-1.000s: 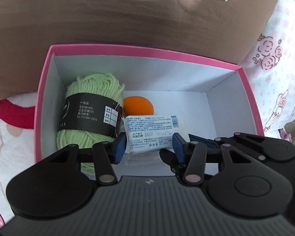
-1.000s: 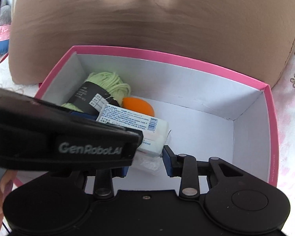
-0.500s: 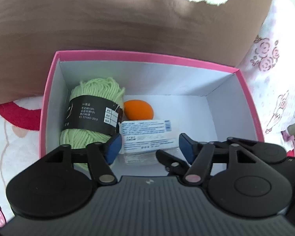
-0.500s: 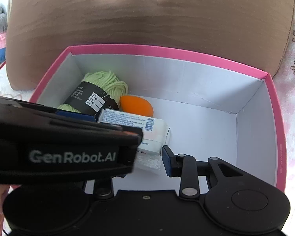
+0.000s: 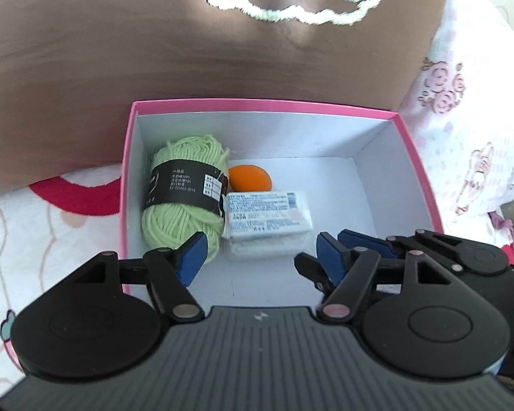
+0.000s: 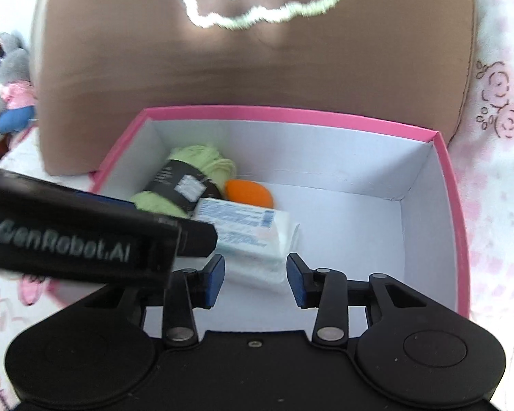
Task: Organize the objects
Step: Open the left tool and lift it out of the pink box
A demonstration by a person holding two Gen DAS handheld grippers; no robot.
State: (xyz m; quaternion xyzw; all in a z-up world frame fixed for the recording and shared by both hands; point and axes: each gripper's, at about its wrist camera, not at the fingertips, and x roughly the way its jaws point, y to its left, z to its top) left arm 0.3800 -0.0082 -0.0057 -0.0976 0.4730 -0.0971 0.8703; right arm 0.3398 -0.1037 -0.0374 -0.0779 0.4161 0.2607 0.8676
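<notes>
Now the white packet (image 5: 267, 217) lies crosswise near the pink box's (image 5: 128, 178) left wall, just ahead of both grippers, left gripper (image 5: 257, 255) and right gripper (image 6: 255, 279), whose jaws have just been opening, empty.

Both wrist views down into box (image 5: 414, 157)

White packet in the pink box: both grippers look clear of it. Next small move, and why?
Probably lift both grippers up out of the pink box. The white packet lies flat on the floor beside the green yarn and orange ball. The left gripper and right gripper have just been opening, pads off it, so the placement looks done.
</notes>
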